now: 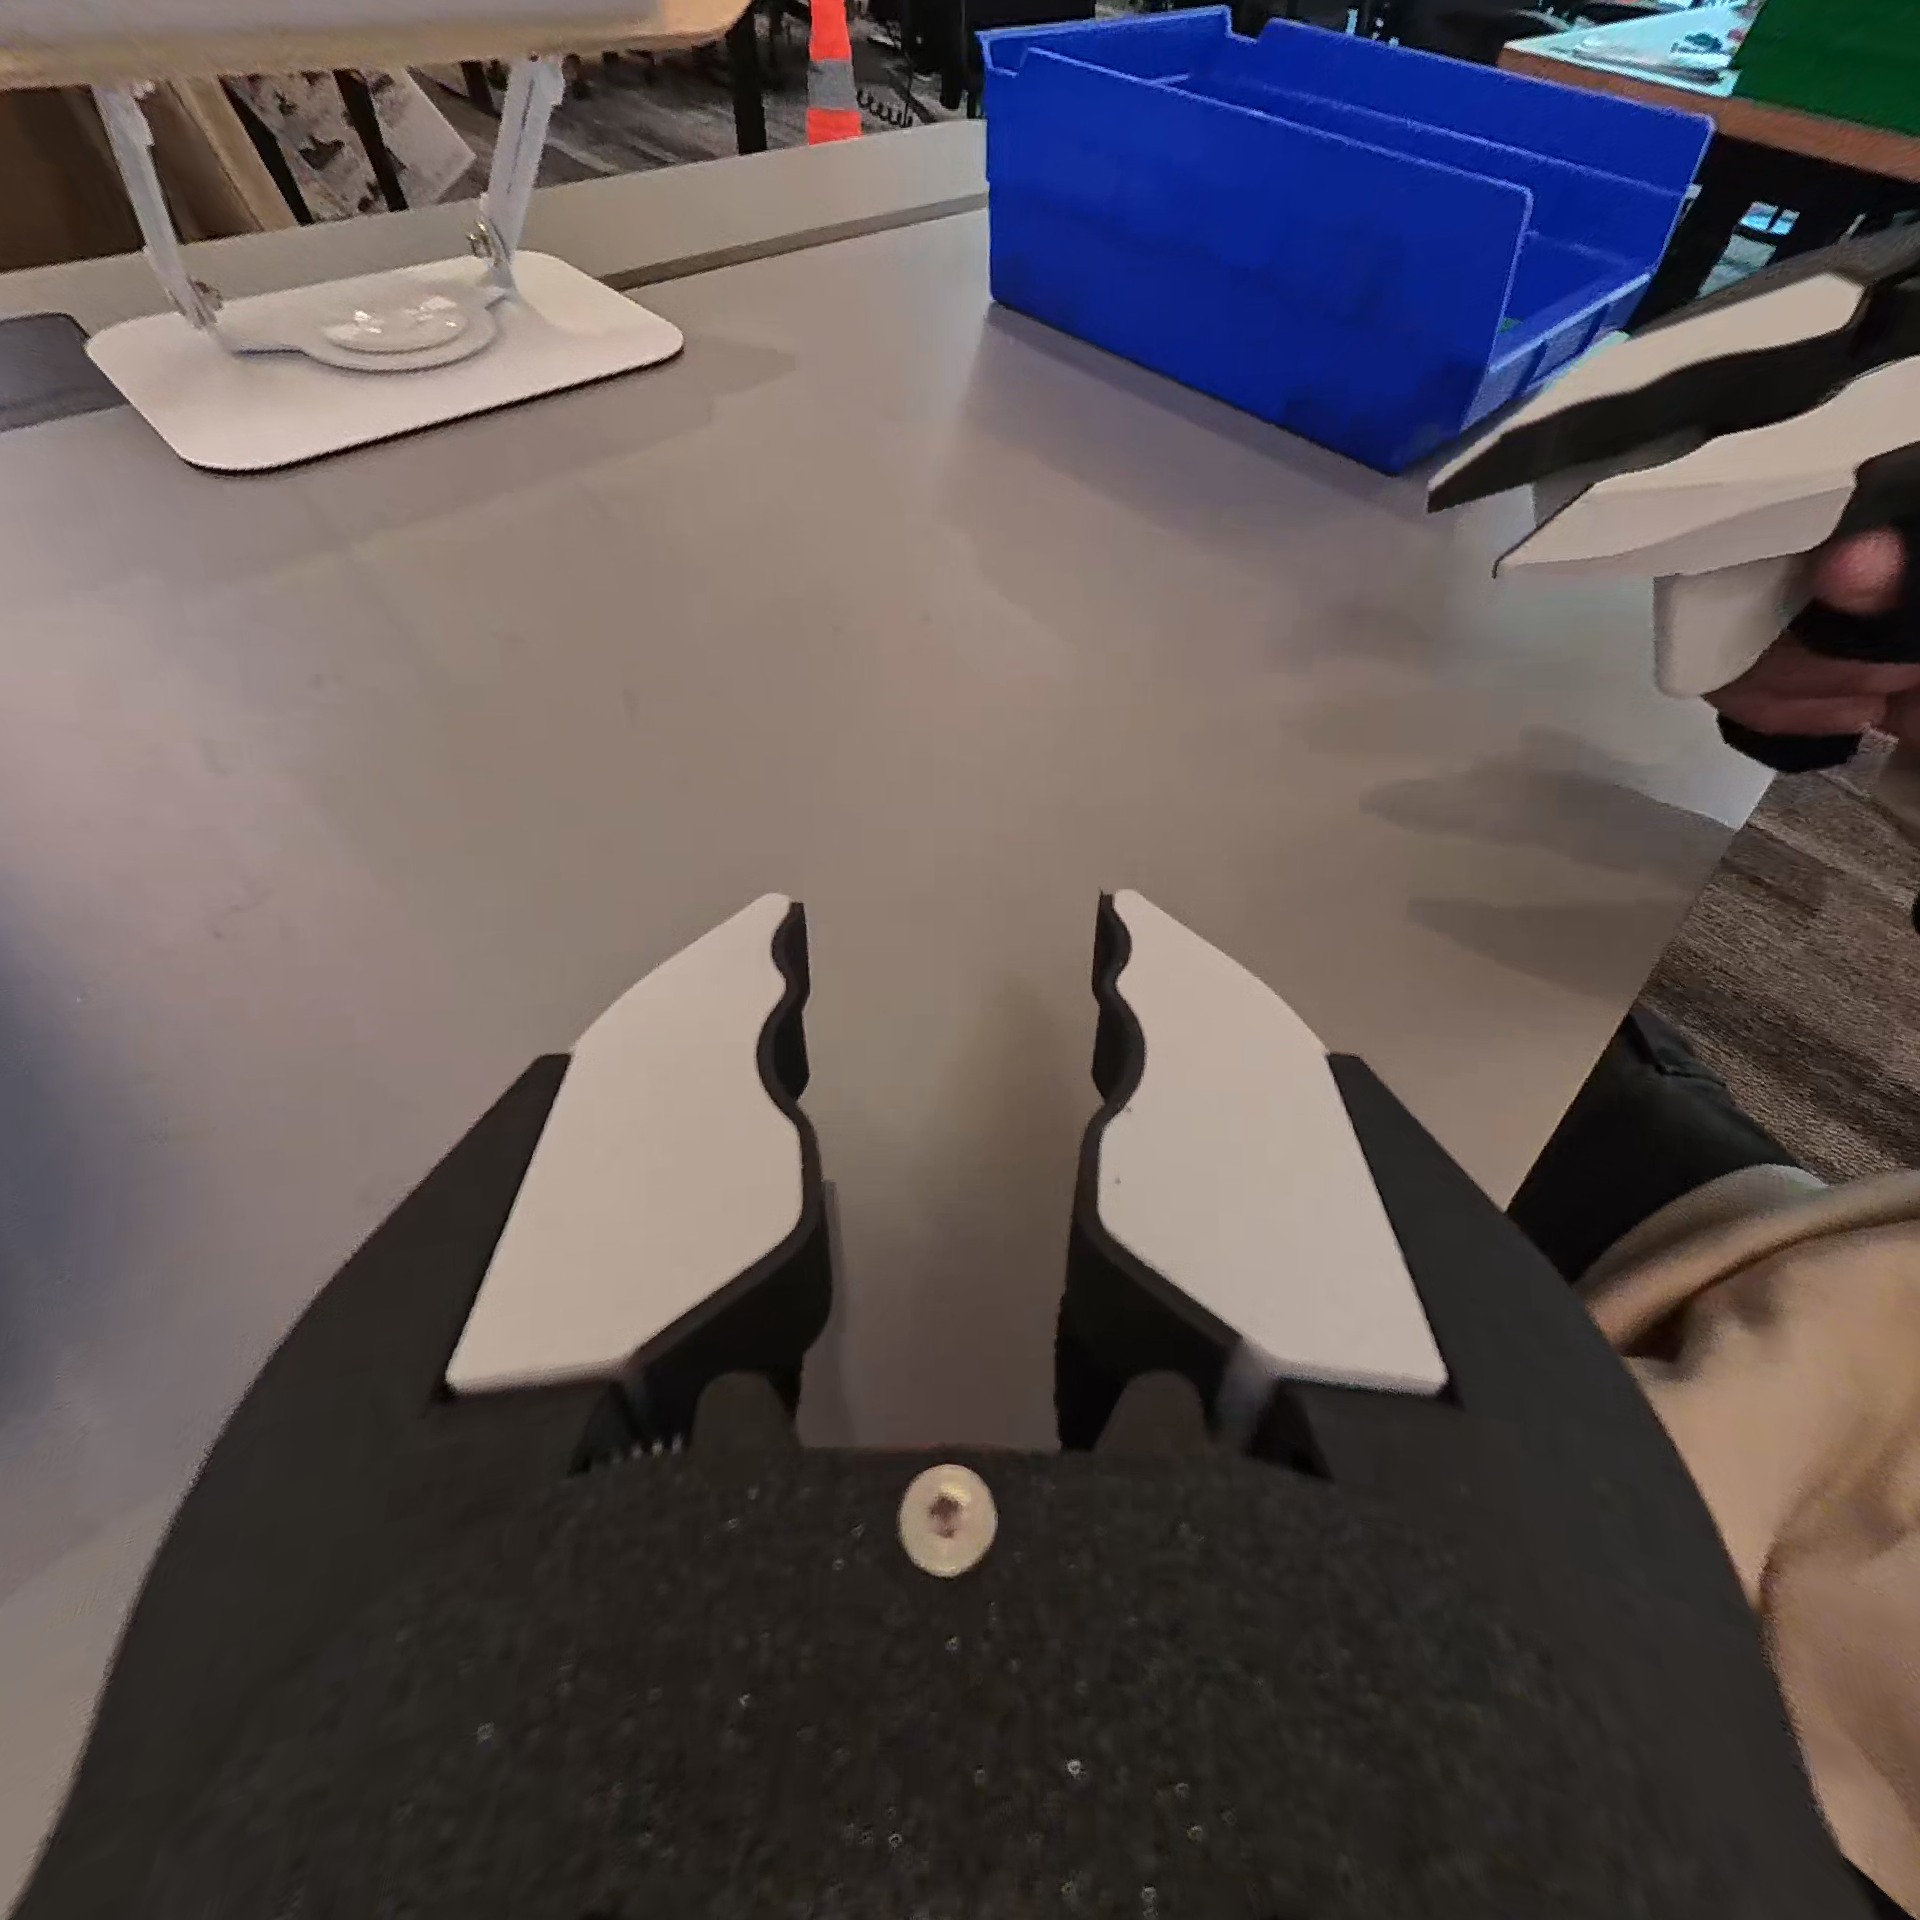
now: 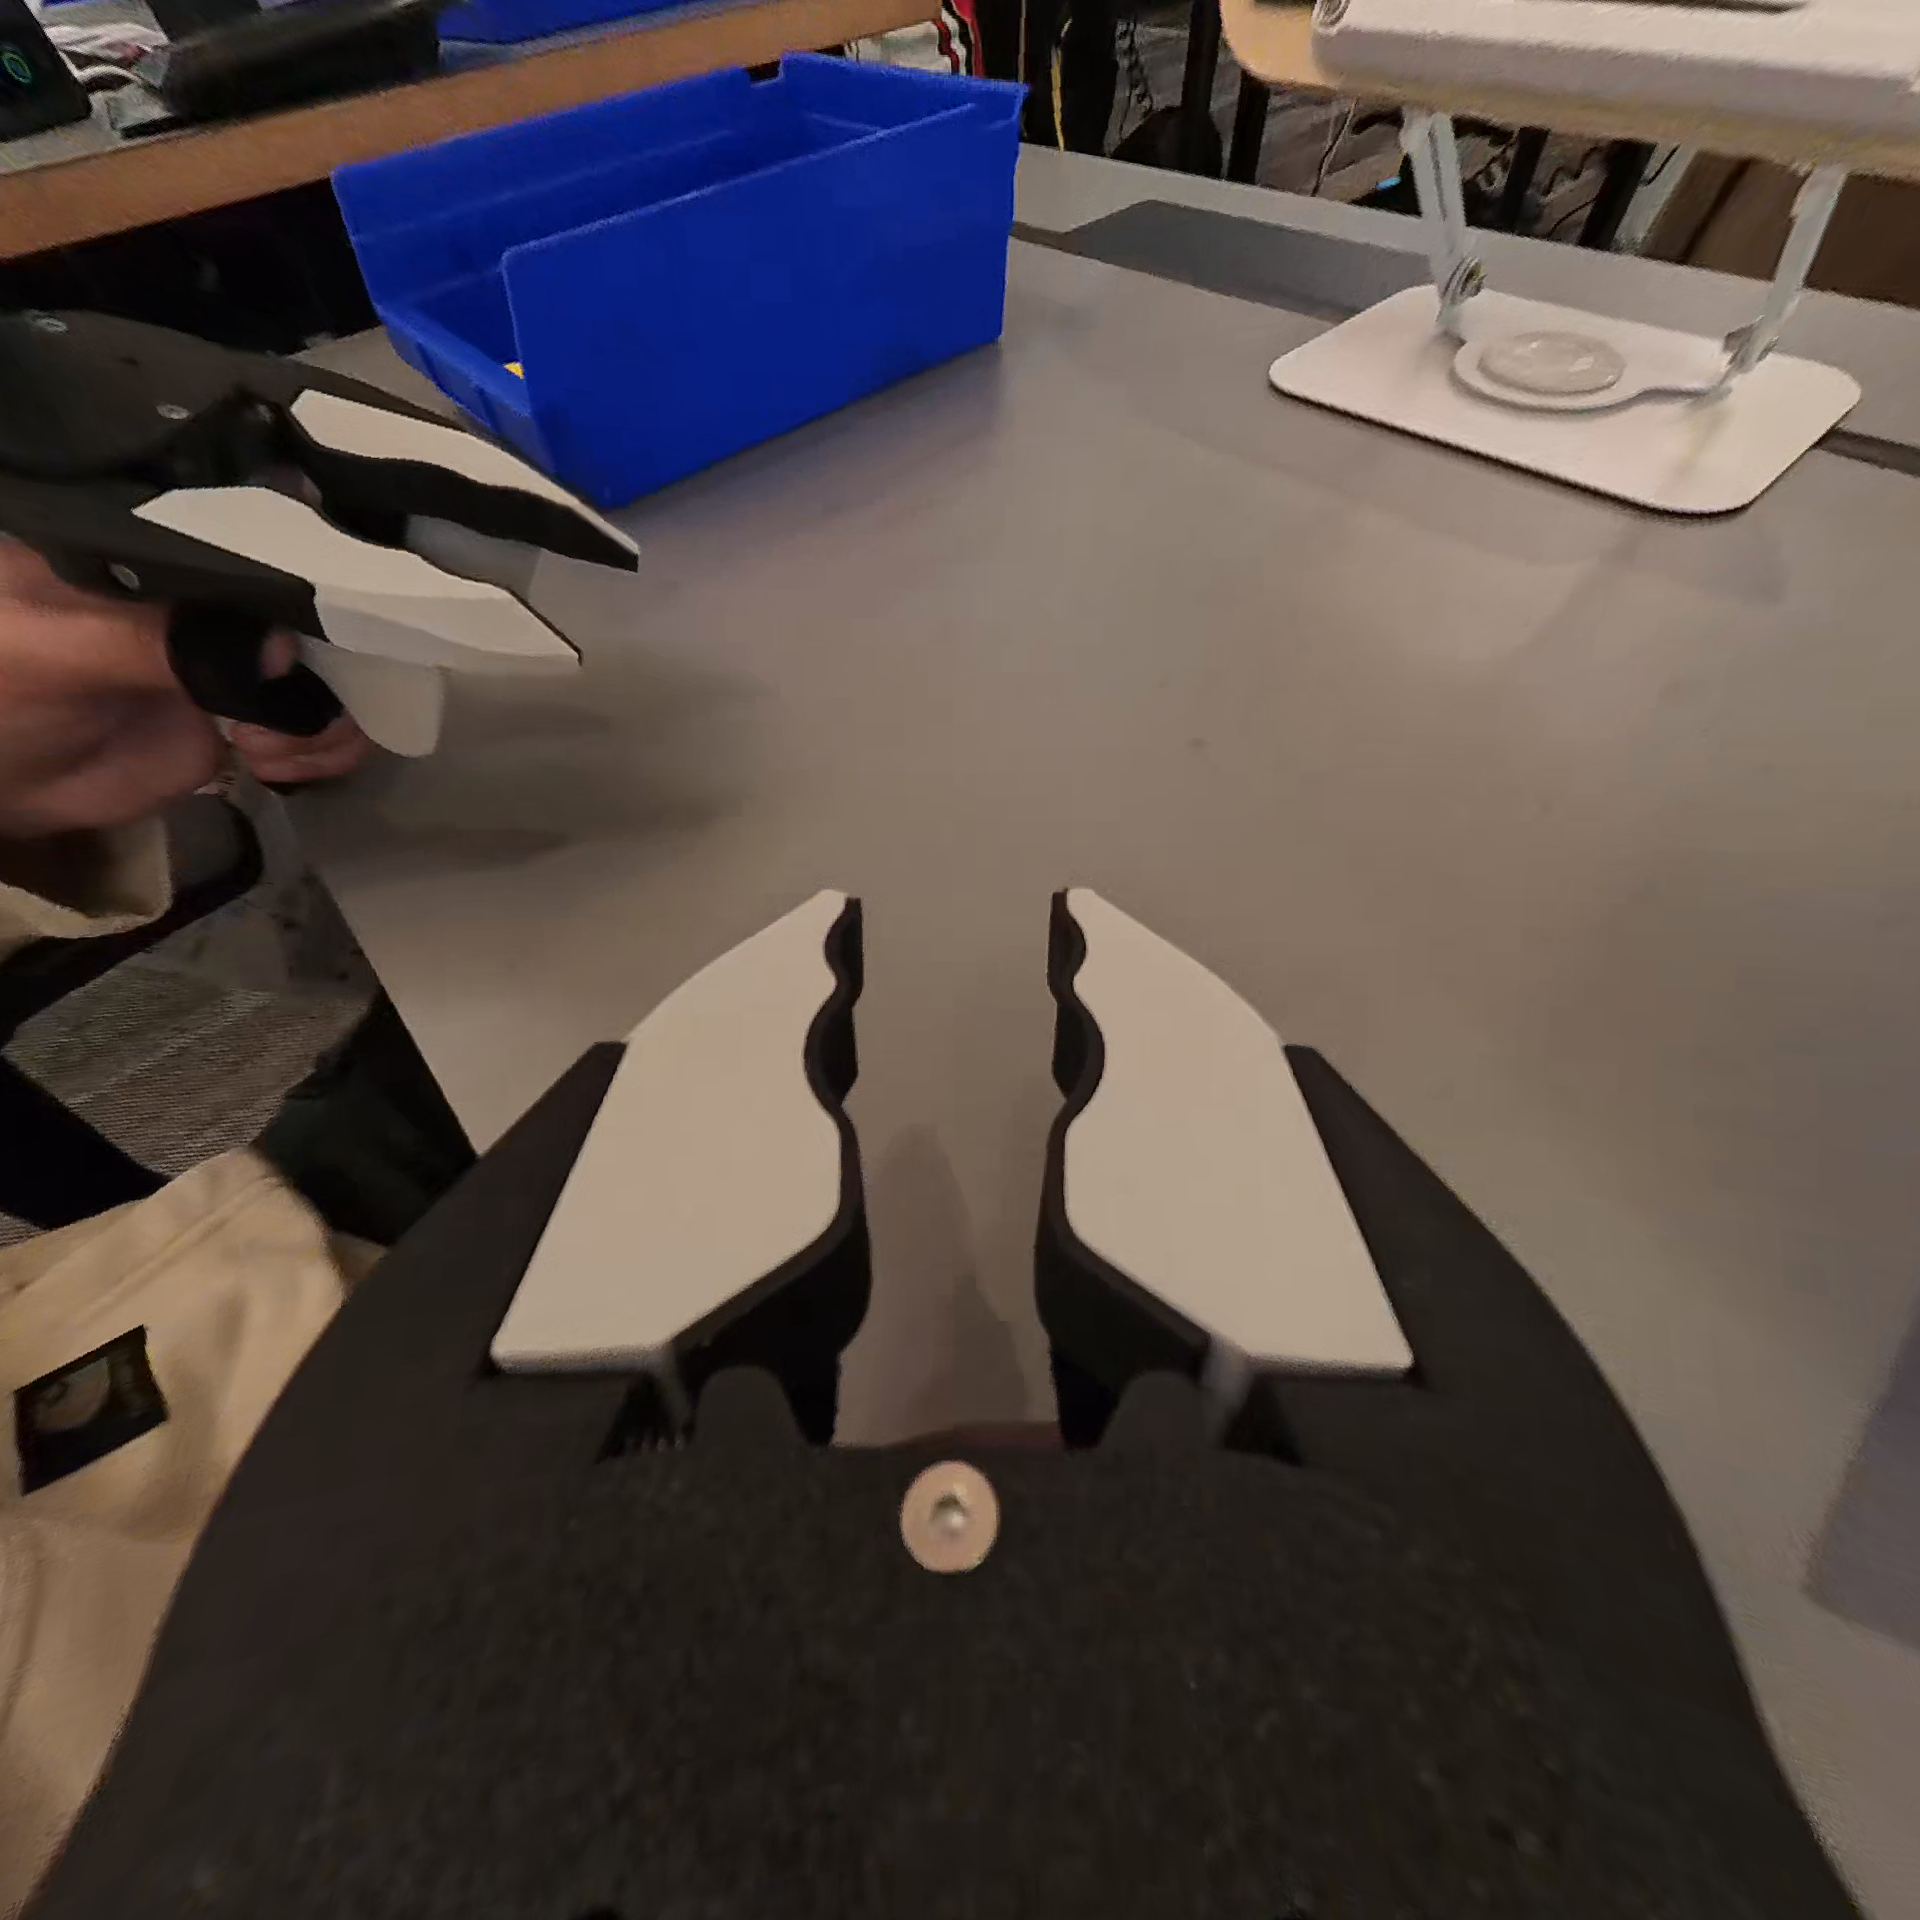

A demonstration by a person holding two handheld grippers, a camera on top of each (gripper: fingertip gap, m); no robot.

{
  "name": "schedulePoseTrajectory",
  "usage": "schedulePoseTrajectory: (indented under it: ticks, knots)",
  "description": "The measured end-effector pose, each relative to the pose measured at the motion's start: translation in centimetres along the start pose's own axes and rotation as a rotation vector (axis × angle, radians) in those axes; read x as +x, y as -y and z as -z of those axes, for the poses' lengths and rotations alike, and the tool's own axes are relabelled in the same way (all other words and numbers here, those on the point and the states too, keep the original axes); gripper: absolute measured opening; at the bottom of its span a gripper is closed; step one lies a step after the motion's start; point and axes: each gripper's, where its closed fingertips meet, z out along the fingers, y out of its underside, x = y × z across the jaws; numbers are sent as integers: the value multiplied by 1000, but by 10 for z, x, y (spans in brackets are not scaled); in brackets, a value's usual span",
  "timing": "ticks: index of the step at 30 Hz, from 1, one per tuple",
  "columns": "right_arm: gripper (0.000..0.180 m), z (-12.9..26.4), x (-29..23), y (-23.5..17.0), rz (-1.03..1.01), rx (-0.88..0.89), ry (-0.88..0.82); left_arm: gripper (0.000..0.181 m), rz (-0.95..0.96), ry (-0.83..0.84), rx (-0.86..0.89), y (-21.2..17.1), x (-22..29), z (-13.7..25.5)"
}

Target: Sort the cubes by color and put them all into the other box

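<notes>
A blue divided box (image 1: 1247, 249) stands on the grey table (image 1: 831, 623) at the far right; it also shows in the right wrist view (image 2: 748, 312) at the far left. A sliver of green (image 1: 1507, 328) shows low inside it, and a sliver of yellow (image 2: 514, 367) in the right wrist view; no whole cube is visible. My left gripper (image 1: 948, 902) is open and empty above bare table, and also shows in the right wrist view (image 2: 608, 608). My right gripper (image 2: 954, 896) is open and empty; in the left wrist view (image 1: 1465, 535) it hovers near the box's front corner.
A white stand (image 1: 384, 353) with a flat base sits at the back of the table, also in the right wrist view (image 2: 1558, 405). The table edge (image 1: 1662, 935) runs close on the right. A person's hand (image 2: 94, 707) and a beige sleeve (image 1: 1818, 1403) are near.
</notes>
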Motion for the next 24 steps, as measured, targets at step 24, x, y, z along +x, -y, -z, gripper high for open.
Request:
schedulePoseTrajectory:
  ticks: [24]
  knots:
    - [29,3,-3,0,-106,-1,233,50,488,250,-1084,-76,-278,128]
